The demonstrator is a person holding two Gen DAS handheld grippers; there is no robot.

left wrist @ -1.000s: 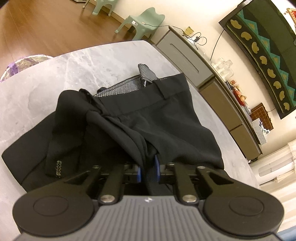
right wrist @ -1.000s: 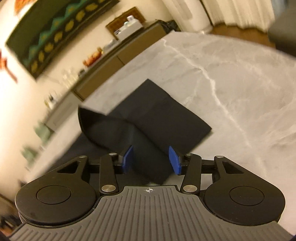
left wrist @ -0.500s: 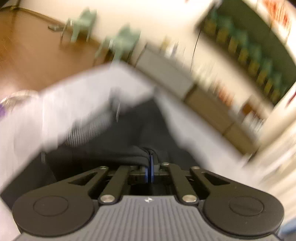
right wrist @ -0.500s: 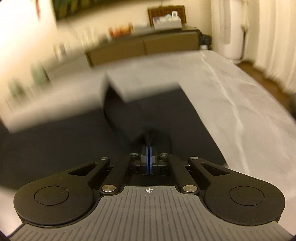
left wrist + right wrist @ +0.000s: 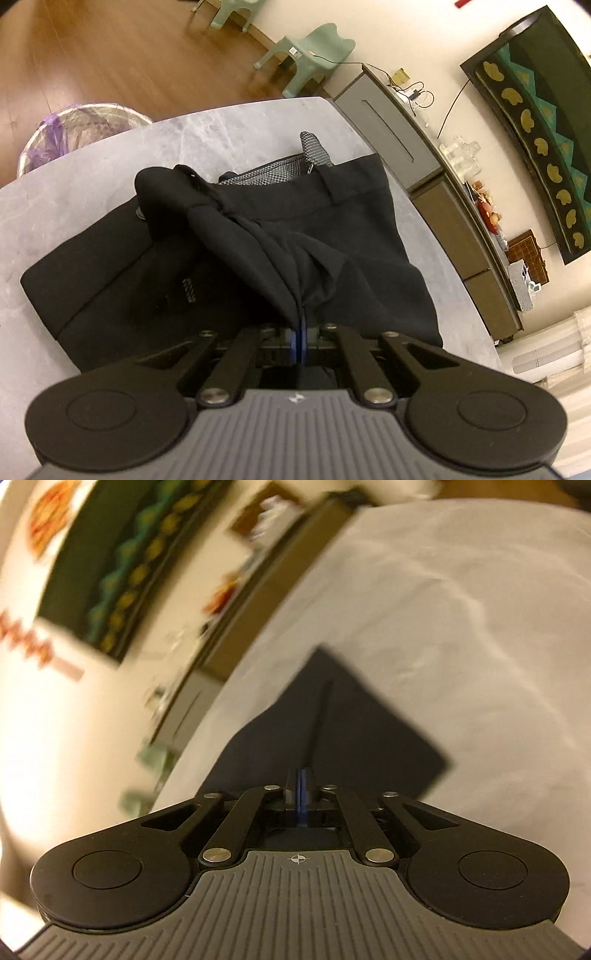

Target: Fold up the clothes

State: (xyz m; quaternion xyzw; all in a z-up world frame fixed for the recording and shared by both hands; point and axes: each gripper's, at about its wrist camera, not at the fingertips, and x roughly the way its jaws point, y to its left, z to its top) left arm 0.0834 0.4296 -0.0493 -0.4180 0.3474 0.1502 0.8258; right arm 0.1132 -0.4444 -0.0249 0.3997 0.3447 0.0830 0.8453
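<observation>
We had left tongs (image 5: 300, 329) and right tongs (image 5: 303, 794) both clenched on the trousers (image 5: 354, 236), lifting folds off the desk (image 5: 92, 162). Mid-fold; next the pinched cloth needed carrying over and laying flat.

Both wrist views look closely down over black trousers (image 5: 332, 236) on the table (image 5: 92, 177)

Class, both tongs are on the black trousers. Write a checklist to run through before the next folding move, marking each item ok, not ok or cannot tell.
1. Left tongs shut on the black trousers: ok.
2. Right tongs shut on a fabric edge: ok.
3. Waistband lying flat: ok.
4. Cloth near the left tongs smooth: not ok, bunched.
5. Trousers fully on the marble table: cannot tell.
6. Right view sharp: not ok, blurred.
</observation>
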